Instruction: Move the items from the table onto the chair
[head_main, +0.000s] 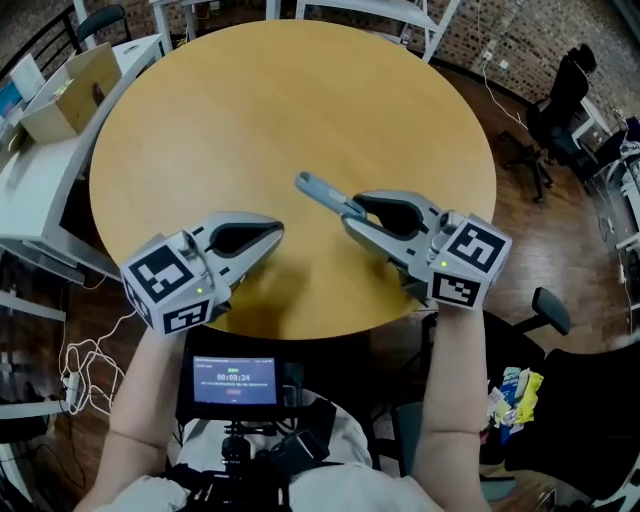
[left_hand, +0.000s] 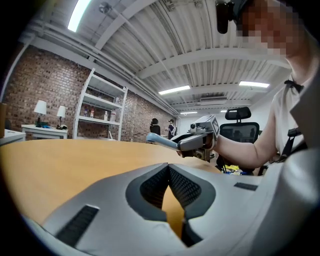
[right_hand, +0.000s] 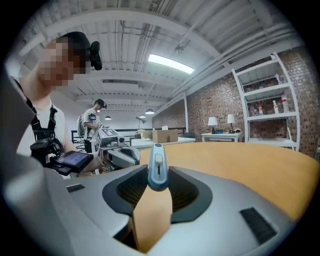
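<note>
A slim blue-grey tool with a slider, like a utility knife (head_main: 318, 190), juts out over the round wooden table (head_main: 280, 100). My right gripper (head_main: 352, 212) is shut on its rear end, near the table's front edge. In the right gripper view the tool (right_hand: 157, 172) stands clamped between the pads. My left gripper (head_main: 272, 235) hovers over the front left of the table, tips together and holding nothing. Seen from the left gripper view, the tool (left_hand: 161, 140) is held above the tabletop. A black chair (head_main: 580, 420) at lower right carries several colourful packets (head_main: 520, 392).
A cardboard box (head_main: 70, 95) sits on a white desk to the left of the table. Loose cables (head_main: 85, 365) lie on the floor at lower left. A black office chair (head_main: 560, 100) stands at upper right. A small screen (head_main: 235, 380) hangs at the person's chest.
</note>
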